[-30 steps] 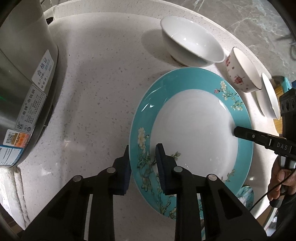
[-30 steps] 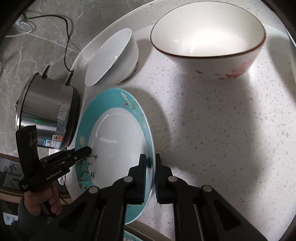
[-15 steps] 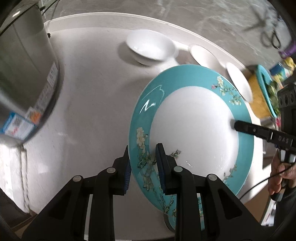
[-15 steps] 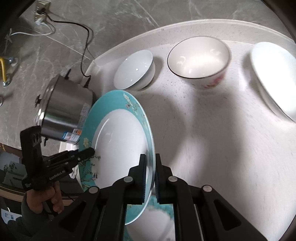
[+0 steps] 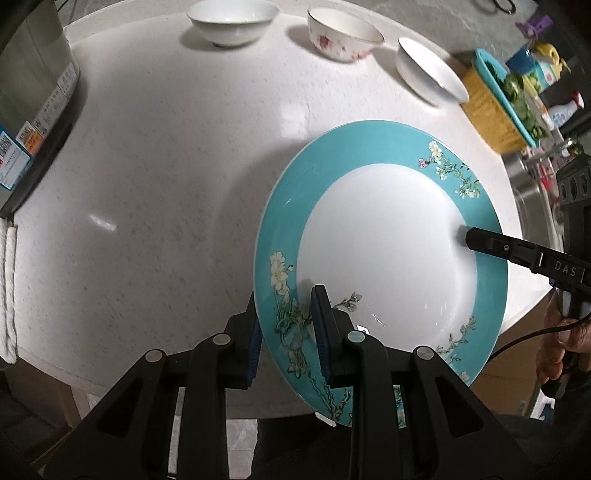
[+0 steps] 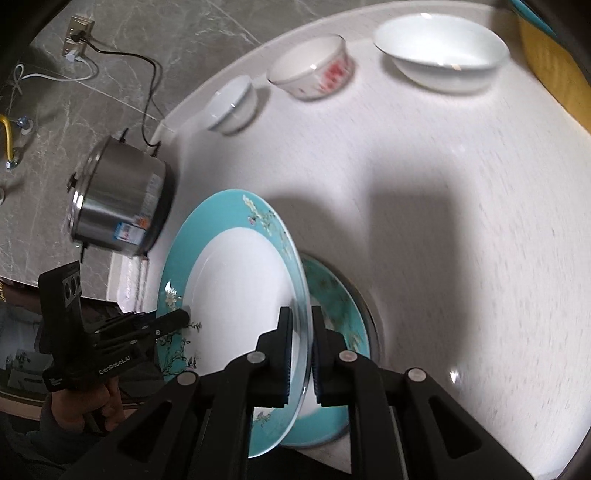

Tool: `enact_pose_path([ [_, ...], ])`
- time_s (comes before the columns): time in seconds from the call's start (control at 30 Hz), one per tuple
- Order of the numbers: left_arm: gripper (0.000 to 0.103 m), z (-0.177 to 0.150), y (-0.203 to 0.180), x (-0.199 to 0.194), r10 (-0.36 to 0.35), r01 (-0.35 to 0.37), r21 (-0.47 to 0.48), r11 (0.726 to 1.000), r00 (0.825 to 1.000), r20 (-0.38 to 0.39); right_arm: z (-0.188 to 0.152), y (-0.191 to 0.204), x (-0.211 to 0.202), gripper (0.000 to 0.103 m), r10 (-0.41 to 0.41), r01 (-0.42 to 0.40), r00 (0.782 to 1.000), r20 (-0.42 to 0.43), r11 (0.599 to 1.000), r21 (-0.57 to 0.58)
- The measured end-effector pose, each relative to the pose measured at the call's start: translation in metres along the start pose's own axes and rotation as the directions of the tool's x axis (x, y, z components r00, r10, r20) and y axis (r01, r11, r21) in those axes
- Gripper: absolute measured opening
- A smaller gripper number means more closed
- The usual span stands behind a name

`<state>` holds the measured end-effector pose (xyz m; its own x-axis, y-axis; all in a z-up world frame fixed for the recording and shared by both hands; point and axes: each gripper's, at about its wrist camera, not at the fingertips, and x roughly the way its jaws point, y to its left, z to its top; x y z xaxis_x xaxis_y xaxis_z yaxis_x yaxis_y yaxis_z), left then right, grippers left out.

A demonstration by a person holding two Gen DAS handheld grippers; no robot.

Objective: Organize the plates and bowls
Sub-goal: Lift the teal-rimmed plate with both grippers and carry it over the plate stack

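A teal-rimmed plate (image 5: 380,236) with a white centre and flower sprigs is held tilted above the white counter. My left gripper (image 5: 286,314) is shut on its near rim. My right gripper (image 6: 300,325) is shut on the opposite rim (image 6: 236,280); it shows in the left wrist view (image 5: 469,236). A second teal plate (image 6: 340,306) lies on the counter under the held one. At the back stand a plain white bowl (image 5: 232,20), a red-flowered bowl (image 5: 343,35) and a wide white bowl (image 5: 428,72).
A steel cooker (image 5: 26,103) stands at the left of the counter (image 5: 166,166), its cord running to a wall socket (image 6: 75,38). A yellow and teal basket (image 5: 495,99) with greens sits at the right. A folded white cloth (image 5: 7,288) lies at the left edge.
Both grippers have lifted the teal plate higher and drawn it toward the counter's front edge. The bowls now look farther away. The second teal plate has come into view beneath.
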<state>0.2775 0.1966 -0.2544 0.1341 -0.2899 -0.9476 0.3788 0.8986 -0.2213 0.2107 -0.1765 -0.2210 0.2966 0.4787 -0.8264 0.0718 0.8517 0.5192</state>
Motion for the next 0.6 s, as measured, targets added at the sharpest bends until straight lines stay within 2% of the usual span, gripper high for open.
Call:
enact_pose_path([
  [0.33,0.023,-0.010,-0.024,0.007,0.033,-0.033,0.024,0.999,0.999,0.011,-0.025,-0.008,0.003,0.013,-0.050,0.050,0.999,0.004,0.999,-0.020],
  [0.6,0.023,-0.011,-0.023,0.028,0.051,-0.051,0.031,0.998,0.999,0.002,-0.030,-0.013,0.009,0.013,-0.078,0.078,0.997,-0.005,0.997,-0.029],
])
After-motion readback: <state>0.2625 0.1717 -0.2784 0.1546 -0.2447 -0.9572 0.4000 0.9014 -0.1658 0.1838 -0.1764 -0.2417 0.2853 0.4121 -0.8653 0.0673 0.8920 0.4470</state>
